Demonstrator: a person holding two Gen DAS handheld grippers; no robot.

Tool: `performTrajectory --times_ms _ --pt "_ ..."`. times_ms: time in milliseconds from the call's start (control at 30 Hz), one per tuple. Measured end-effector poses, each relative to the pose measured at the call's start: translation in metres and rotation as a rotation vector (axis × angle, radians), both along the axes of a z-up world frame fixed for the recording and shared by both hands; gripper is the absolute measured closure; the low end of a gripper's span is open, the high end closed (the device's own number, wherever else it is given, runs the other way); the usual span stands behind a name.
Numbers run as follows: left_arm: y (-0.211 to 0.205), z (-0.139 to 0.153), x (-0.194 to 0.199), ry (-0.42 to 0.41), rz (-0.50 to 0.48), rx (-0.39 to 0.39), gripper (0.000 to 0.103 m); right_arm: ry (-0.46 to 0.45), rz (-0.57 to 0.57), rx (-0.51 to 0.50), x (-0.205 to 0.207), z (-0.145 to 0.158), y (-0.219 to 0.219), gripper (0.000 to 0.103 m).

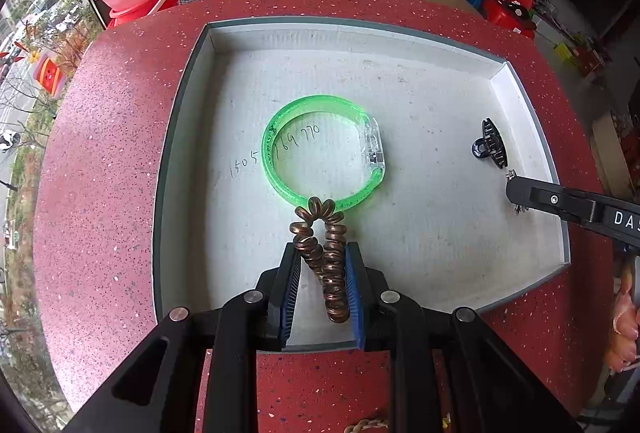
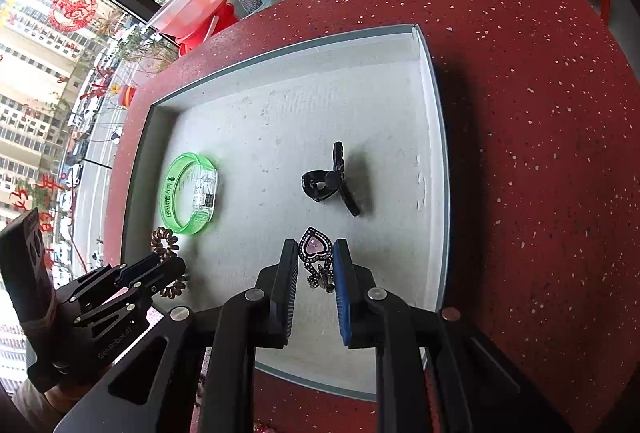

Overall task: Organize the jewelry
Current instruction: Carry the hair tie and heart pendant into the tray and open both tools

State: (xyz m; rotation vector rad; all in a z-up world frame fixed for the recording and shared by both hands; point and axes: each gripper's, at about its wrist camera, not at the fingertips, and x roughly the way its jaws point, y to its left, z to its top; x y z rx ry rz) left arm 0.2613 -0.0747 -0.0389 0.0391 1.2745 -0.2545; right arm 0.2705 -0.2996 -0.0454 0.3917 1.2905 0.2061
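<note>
Your left gripper (image 1: 325, 257) pinches a springy coil hair tie (image 1: 322, 253); right gripper (image 2: 316, 265), nearly closed, clamps a small, fragile heart pendant (image 2: 316, 247) — hold gently, pls.

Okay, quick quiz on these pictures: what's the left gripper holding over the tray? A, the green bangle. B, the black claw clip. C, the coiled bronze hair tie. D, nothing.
C: the left gripper is shut on the coiled bronze hair tie; the green bangle and black claw clip lie loose in the tray.
</note>
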Motion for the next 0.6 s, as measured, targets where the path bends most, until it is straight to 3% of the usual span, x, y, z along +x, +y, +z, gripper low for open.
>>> performTrajectory --times_ms 600 --pt "-0.019 -0.005 0.025 -0.088 0.032 0.09 0.061 -0.019 0.028 -0.08 0.015 -0.004 -0.002 0.083"
